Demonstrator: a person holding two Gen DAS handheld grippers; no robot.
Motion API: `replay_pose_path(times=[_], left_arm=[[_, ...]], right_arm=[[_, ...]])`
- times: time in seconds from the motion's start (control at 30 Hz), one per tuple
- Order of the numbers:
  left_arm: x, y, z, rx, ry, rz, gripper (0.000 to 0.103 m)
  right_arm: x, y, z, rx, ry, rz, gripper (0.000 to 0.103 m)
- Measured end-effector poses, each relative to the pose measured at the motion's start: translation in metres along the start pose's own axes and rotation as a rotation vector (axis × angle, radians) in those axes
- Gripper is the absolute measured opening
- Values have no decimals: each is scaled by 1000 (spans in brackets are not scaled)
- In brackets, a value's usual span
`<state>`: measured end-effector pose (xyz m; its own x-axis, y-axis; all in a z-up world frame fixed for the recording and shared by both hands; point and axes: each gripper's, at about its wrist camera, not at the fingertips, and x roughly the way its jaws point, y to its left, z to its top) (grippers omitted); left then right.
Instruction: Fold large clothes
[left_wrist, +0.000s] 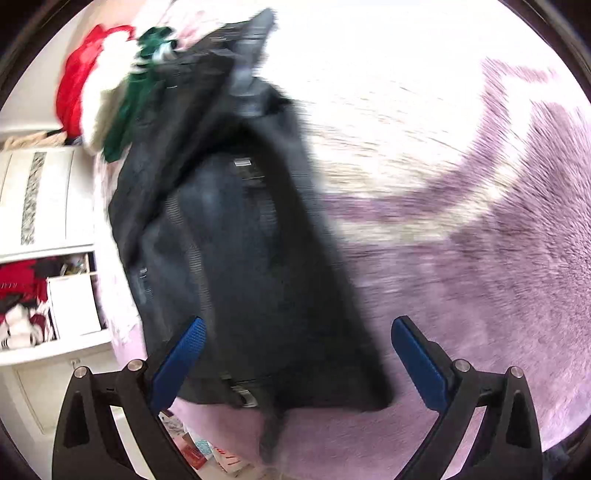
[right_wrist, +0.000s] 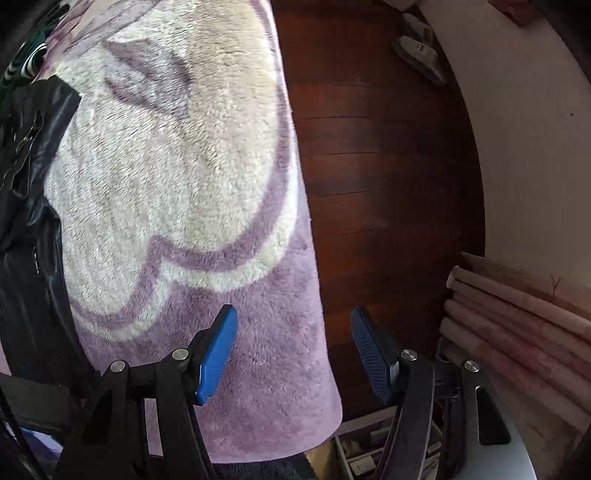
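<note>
In the left wrist view, a white shelf unit (left_wrist: 55, 258) at the far left holds red and white fabrics (left_wrist: 22, 306) in an open compartment. The left tool (left_wrist: 298, 328) hangs released, jaws apart, over the black jacket (left_wrist: 236, 240), which lies on the lilac plush blanket (left_wrist: 480, 258). In the right wrist view, the jacket (right_wrist: 33, 221) lies well left of the right tool (right_wrist: 293, 317), also released and grasping nothing, above the blanket's edge (right_wrist: 221, 184) and wooden floor (right_wrist: 369, 166).
</note>
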<state>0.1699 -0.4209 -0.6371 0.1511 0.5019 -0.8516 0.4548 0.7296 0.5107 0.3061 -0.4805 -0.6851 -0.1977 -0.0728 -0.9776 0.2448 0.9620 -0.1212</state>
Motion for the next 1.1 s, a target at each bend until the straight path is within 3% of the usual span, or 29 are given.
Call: replay_pose_path(times=[0.13,0.2,0.3,0.37,0.47,0.57,0.67,0.7,0.73,0.77,0.8,0.83,0.93,1.1], left_arm=[[23,-13,6,38,23,56,103],[27,-2,8,-8,24,59,103],[22,11,3,-24,-3,184,103],[30,30,-3,-78,3,213,103],[37,34,1,-119,38,182,103],[44,29,7,-87,43,190,103],[46,35,5,-120,44,165,101],[44,38,2,-143,36,118,89],[43,40,-1,-150,30,76,66],[38,40,-6,-151,13,23,52],[34,40,-9,-145,1,11,25],[28,37,-13,-129,-11,26,12],[12,49,-18,-132,-48,28,8],[9,88,-19,-172,-66,-5,6]], right_arm=[[8,31,56,3,-29,-16,66],[-11,78,74,3,-50,-9,66],[-12,107,92,-15,-75,3,66],[-16,123,103,-26,-86,13,66],[-32,155,121,-34,-94,28,66],[-33,172,131,-34,-92,59,66],[-26,190,150,-34,-72,174,66],[-25,197,156,-36,-62,252,66],[-24,204,164,-41,-56,363,66],[-23,213,174,-48,-49,464,66],[-23,221,181,-66,-40,539,70],[-20,235,192,-104,-21,639,78],[-8,268,217,-169,35,838,89],[44,312,238,-161,214,978,89]])
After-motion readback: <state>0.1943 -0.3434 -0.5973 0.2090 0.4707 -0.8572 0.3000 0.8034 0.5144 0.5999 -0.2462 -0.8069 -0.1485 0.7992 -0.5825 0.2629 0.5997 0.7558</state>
